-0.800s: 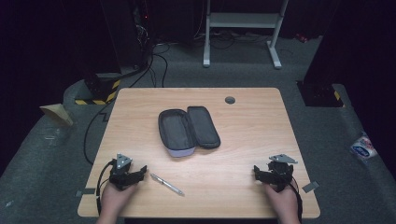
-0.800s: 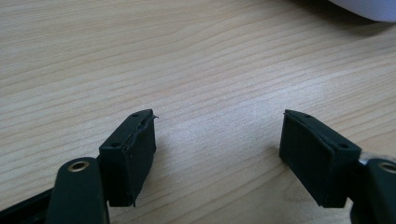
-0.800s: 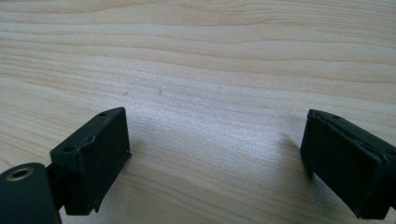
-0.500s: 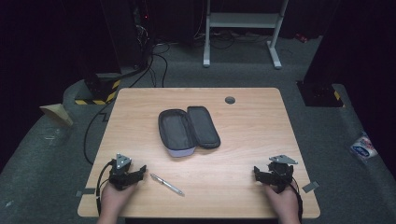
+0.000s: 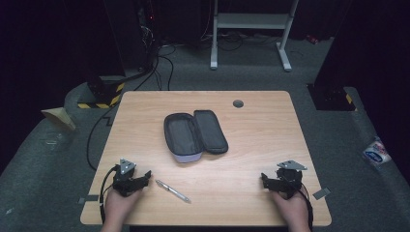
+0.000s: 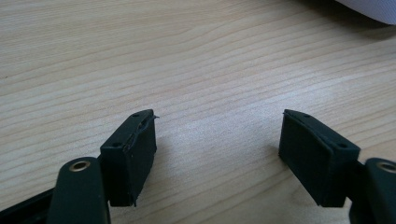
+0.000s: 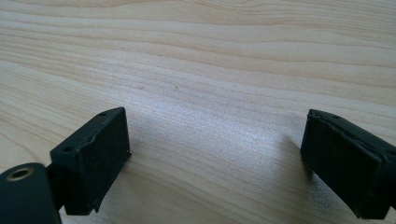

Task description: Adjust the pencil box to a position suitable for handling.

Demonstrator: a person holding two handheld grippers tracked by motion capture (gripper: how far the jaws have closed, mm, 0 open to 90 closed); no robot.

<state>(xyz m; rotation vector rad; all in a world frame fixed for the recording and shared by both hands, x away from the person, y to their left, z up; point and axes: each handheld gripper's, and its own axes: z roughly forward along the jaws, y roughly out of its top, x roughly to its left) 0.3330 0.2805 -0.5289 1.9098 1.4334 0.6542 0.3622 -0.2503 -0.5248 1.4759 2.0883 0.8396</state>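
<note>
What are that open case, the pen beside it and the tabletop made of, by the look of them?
The case looks like dark woven fabric over a stiff shell: matte, with a rim that holds its shape; its pale underside could be plastic or cloth. The pen seems to be metal or shiny plastic, since it glints silver. The table looks like light wood or wood-look laminate, with grain lines and a smooth satin sheen.

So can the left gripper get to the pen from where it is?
Probably yes. The pen lies flat on the table just beside the left gripper, with bare wood between them. Its jaws are open and hold nothing, as the left gripper view shows, so the way looks free.
</note>
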